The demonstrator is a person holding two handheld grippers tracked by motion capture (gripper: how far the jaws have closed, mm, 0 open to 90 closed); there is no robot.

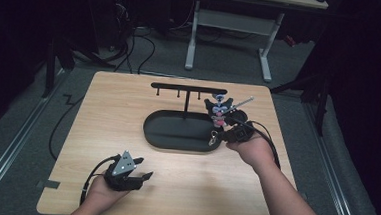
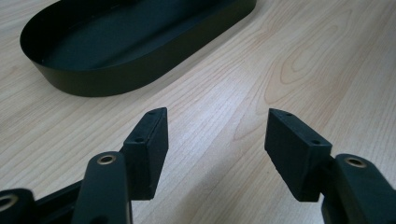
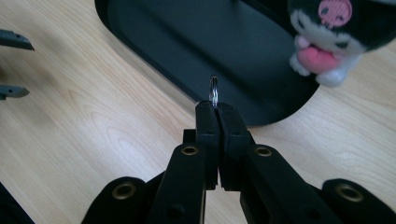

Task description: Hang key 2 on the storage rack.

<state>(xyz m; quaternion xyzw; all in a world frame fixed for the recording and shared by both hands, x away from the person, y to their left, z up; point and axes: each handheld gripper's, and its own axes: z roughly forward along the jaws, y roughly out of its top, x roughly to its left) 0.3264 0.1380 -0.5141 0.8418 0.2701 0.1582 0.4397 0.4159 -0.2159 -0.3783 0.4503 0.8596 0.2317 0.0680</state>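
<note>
**Key ring pinched at the tray's edge**

While my right claw [image 3: 217, 109] is clamped tight on a small metal key ring [image 3: 214, 91], the ring stands up from between the jaw tips, right over the near rim of the black oval tray [image 3: 187, 42]. Just beyond, a black-and-pink plush charm [image 3: 334, 32] hangs at the tray's right end — in the high view it sits just above my right claw [image 1: 222, 132], beside the black hook stand [image 1: 187, 90] rising from the tray [image 1: 149, 127]. My left claw [image 2: 215, 140] rests low over the wooden bench [image 2: 303, 60], jaws spread wide with nothing between them — well apart from the tray [image 2: 116, 77].
</note>
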